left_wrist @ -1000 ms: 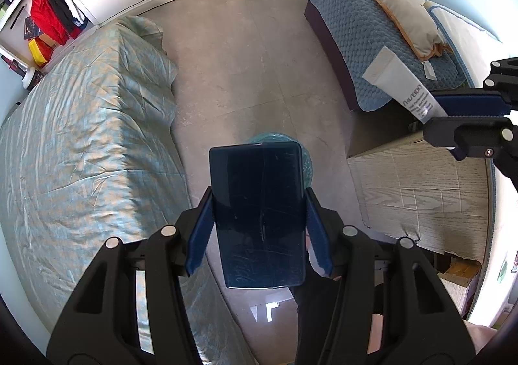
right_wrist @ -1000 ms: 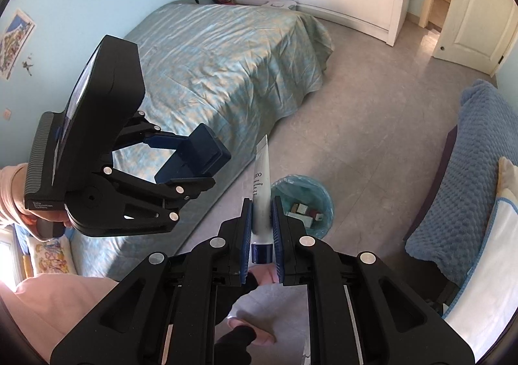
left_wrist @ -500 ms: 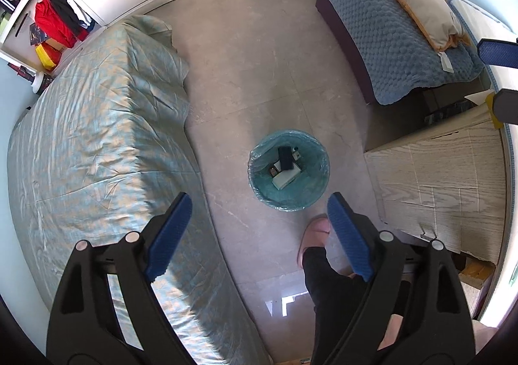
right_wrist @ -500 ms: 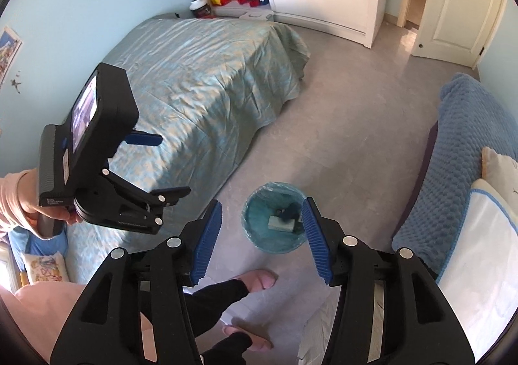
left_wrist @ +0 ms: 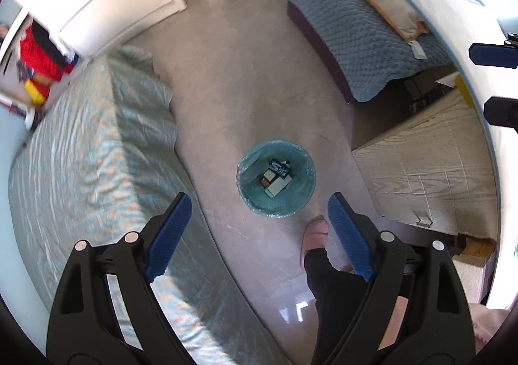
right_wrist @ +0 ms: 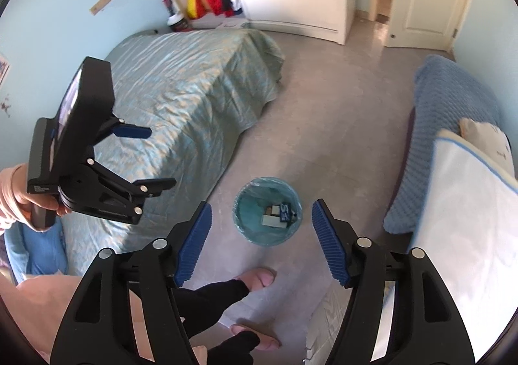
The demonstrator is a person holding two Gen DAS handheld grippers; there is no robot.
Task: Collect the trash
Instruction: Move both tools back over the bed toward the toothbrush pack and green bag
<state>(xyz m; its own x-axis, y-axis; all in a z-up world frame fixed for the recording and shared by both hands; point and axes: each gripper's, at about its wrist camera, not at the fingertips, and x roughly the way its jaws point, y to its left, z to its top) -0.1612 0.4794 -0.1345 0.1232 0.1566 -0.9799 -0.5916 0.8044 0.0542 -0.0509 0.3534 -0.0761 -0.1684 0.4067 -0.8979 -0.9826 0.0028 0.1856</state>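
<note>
You hold the left gripper wide open and empty, the right gripper is opening with nothing between its jaws, and the trash lies inside the bin on the floor below both.

White lettering on a blue package in the bin stays too blurred to read.

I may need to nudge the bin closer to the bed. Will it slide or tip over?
The bin looks small and thin-walled, holding only a few small boxes, so probably light. Standing on smooth floor tiles, it would likely slide; a push at the rim might tip it.
</note>
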